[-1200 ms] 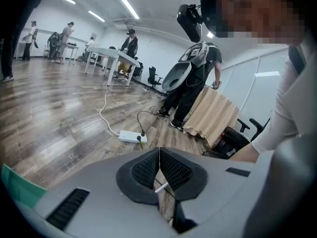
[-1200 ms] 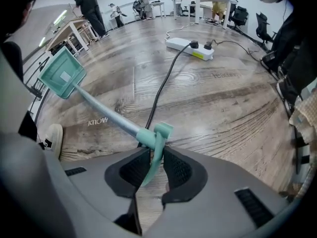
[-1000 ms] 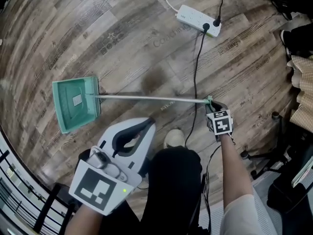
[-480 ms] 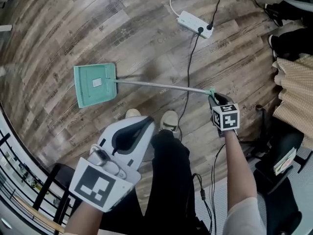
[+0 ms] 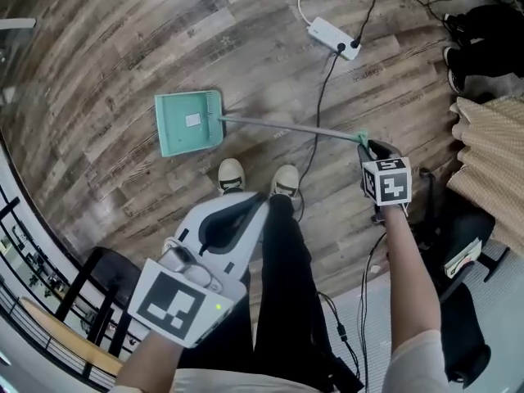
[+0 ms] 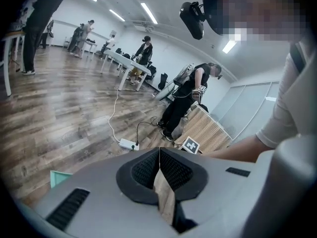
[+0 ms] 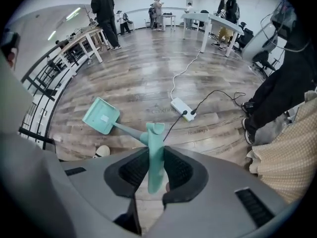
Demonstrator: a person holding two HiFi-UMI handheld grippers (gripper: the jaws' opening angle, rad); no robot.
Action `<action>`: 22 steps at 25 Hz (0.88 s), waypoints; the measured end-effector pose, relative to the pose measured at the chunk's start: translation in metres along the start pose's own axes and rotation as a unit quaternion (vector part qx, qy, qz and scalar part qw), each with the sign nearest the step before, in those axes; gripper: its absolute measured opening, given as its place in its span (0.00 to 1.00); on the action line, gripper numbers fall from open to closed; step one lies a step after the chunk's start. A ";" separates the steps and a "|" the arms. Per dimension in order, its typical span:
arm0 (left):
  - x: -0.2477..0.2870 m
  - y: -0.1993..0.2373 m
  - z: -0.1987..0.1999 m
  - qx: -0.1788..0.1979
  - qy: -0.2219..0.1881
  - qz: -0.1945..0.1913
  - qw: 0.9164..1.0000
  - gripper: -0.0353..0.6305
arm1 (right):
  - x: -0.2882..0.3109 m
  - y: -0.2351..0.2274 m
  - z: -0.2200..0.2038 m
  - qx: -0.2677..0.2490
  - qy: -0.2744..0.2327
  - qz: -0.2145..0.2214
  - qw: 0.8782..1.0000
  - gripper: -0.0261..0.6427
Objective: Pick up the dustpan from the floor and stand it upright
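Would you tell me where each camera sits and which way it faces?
Head view: on the head, steeply down at the dustpan; arms, legs, shoes show.
Left gripper view: on left gripper, across the room; shut empty jaws, right forearm show.
Right gripper view: on right gripper, downward; jaws opening around the dustpan's handle, one shoe shows.
All three share the power strip.

1. Right gripper (image 7: 153, 158): jaws opening, with the green handle (image 7: 155, 170) between the pads and touching them.
2. Dustpan (image 7: 101, 115): the pan sits low over the wood floor (image 7: 138, 73) at the left, and its shaft slants up to the jaws. Can't tell if the pan touches the floor.
3. White power strip (image 7: 182, 108) lies on the floor beyond the handle, with a black cable (image 7: 218, 94) plugged in.
4. Pale shoe (image 7: 102, 150) just beside the pan.
5. Woven beige cloth (image 7: 290, 157) at the right edge.
6. Tables (image 7: 208, 21) and people stand far back.
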State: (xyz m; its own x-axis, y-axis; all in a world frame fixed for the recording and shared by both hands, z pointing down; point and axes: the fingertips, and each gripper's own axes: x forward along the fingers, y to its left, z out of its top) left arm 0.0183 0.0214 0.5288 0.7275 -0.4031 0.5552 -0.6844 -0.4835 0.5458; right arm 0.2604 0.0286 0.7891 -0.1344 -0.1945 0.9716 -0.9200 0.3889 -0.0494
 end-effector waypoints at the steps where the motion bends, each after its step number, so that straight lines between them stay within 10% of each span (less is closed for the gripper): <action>1: -0.006 -0.001 0.001 -0.002 -0.001 0.002 1.000 0.09 | -0.006 0.006 0.005 -0.001 -0.002 0.006 1.000 0.20; 22: -0.071 -0.016 0.025 -0.007 -0.030 0.020 0.999 0.09 | -0.085 0.053 0.068 -0.067 -0.012 0.015 0.998 0.20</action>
State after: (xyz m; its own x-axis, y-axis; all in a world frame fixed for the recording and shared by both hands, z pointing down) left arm -0.0212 0.0387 0.4647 0.7011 -0.4682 0.5378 -0.7130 -0.4562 0.5324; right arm 0.1981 0.0044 0.6882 -0.1720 -0.2026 0.9640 -0.8579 0.5118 -0.0455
